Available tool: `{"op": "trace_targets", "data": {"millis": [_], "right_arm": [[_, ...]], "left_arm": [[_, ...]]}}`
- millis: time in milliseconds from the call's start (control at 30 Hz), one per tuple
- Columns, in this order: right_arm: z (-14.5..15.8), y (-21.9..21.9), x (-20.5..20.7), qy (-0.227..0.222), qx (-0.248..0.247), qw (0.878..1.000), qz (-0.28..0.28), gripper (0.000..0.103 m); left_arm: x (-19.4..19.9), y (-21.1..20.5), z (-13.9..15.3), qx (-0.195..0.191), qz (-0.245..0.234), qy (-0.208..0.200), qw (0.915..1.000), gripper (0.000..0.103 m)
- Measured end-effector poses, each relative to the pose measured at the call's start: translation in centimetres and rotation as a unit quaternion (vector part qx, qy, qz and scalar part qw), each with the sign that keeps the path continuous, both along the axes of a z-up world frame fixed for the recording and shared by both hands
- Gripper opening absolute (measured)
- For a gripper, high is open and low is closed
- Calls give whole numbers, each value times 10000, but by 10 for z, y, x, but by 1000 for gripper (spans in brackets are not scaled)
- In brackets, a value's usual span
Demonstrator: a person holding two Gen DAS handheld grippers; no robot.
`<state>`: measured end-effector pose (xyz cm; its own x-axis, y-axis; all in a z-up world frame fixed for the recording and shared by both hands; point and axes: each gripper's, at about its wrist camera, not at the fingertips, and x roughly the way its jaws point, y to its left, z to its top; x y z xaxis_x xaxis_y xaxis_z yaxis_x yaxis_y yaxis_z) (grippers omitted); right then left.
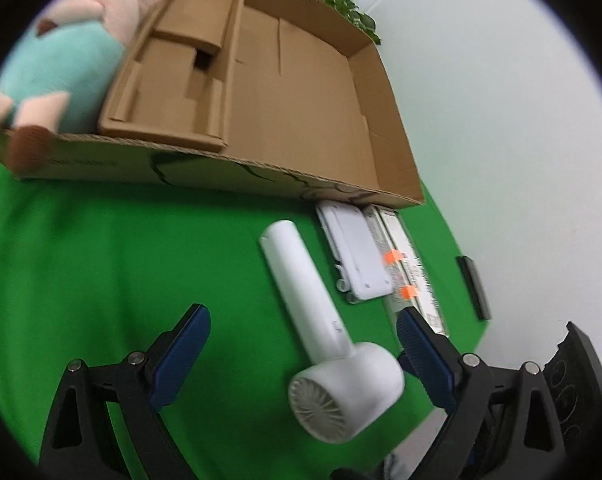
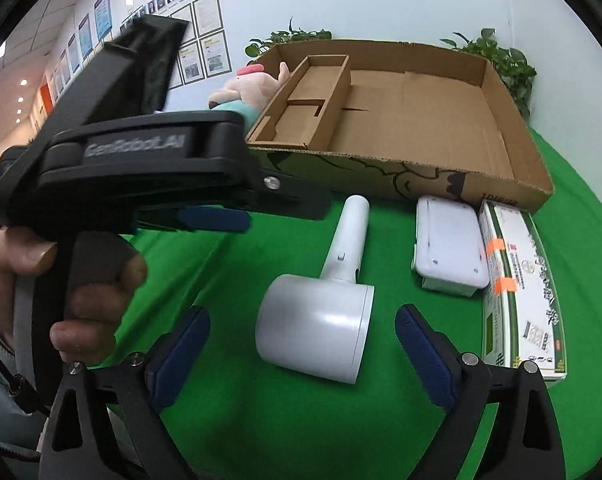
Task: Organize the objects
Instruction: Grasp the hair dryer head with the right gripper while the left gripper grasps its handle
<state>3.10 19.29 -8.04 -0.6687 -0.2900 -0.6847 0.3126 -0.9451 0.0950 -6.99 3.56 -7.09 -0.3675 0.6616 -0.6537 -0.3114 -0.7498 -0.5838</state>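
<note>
Green cloth (image 2: 261,420) covers the table, and on it a white hair dryer (image 2: 321,320) lies on its side, handle toward a shallow cardboard box (image 2: 501,136). Beside it sit a white case (image 2: 449,244) and a printed carton (image 2: 521,280) with orange tape. Both the right gripper (image 2: 303,344) and left gripper (image 1: 303,344) hover with fingers wide apart. "GenRobot.AI" reads on the left one's body. A plush pig (image 1: 61,64) leans at the box; framed notices line the wall.

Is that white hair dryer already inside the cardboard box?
No, the white hair dryer lies on the green cloth in front of the cardboard box.
</note>
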Motion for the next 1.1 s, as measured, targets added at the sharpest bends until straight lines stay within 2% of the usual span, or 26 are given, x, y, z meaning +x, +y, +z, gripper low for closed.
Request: {"op": "trace_targets", "data": {"millis": [133, 300, 367, 433, 533, 633, 733, 967, 1100], "right_arm": [[0, 0, -3, -94, -34, 9999, -20, 93], [-7, -4, -2, -237, 111, 9996, -54, 75], [-9, -4, 0, -286, 100, 9995, -95, 68], [-12, -4, 0, -299, 99, 9994, -156, 65], [-14, -5, 1, -254, 117, 9995, -178, 57], [-16, -6, 2, -185, 152, 9996, -157, 57], [-18, -7, 2, -120, 199, 9996, -137, 57], [-20, -8, 7, -44, 250, 9996, -133, 57], [-21, -12, 13, -16, 329, 9994, -87, 57]], "left_arm": [[-14, 14, -12, 175, -192, -363, 9990, 86], [-18, 29, -26, 237, -263, -670, 9971, 75], [-18, 30, -30, 208, -224, -674, 9973, 69], [-18, 31, -30, 179, -196, -627, 9977, 66], [-16, 35, -32, 165, -243, -655, 9974, 55], [-14, 38, -31, 22, -259, -600, 9979, 49], [-15, 36, -32, -113, -198, -652, 9976, 37], [-14, 33, -33, -100, -132, -749, 9971, 35], [-9, 26, -24, -58, -39, -673, 9977, 32]]}}
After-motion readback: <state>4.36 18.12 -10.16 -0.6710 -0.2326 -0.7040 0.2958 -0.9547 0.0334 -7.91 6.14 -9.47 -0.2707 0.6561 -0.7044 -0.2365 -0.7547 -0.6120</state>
